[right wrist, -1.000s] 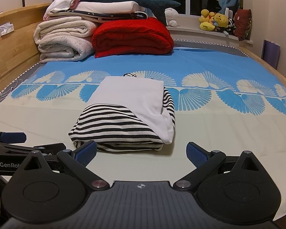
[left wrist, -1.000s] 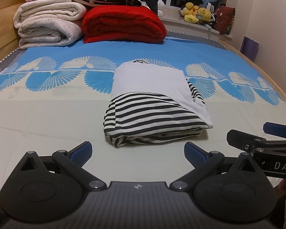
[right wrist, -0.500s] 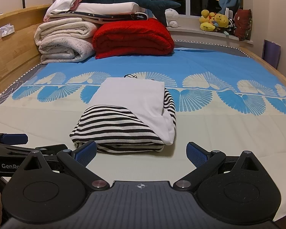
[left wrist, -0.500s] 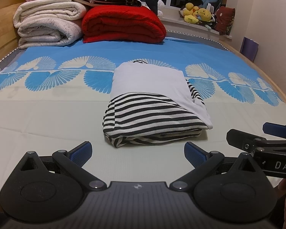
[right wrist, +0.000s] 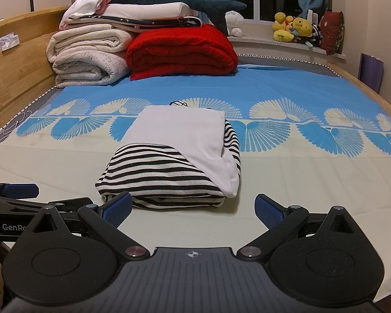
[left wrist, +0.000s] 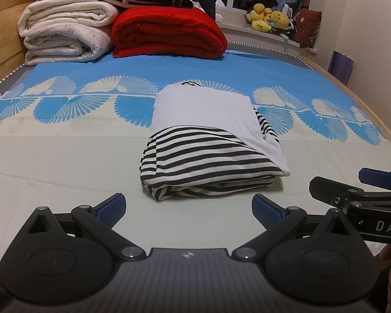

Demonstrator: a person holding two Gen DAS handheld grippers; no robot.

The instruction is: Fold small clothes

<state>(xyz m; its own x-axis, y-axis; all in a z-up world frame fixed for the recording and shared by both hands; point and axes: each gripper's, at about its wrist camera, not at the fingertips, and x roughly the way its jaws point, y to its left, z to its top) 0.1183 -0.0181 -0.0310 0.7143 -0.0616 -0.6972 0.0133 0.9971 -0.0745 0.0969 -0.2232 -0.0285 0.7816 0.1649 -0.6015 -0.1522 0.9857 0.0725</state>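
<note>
Garment (left wrist: 211, 154) folded into a compact bundle, lying near the middle of the bed sheet (left wrist: 65, 156), where the pale near part met the blue shell-patterned band. Its lower layers were black-and-white striped knit, doubled under at the near edge; a plain white panel lay over the far half and ran diagonally down to the near right corner, and a strip of stripes showed along the right side. A small dark loop of trim showed at the far edge.

Left gripper (left wrist: 187, 207) was held low before the bundle, jaws spread wide and empty, its blue pads (left wrist: 110, 207) clear of the cloth. Right gripper (right wrist: 193, 207) was likewise open and holding nothing; in the right wrist view its left pad overlapped the near left corner of the garment (right wrist: 169, 167), though contact could not be judged. Each gripper appeared at the edge of the other's view.

Behind, against the wooden headboard (right wrist: 15, 78), were stacked cream blankets (right wrist: 88, 60) and a red quilt (right wrist: 181, 52), with a plush shark (right wrist: 179, 1) on top and yellow soft toys (right wrist: 292, 30) on the window sill
</note>
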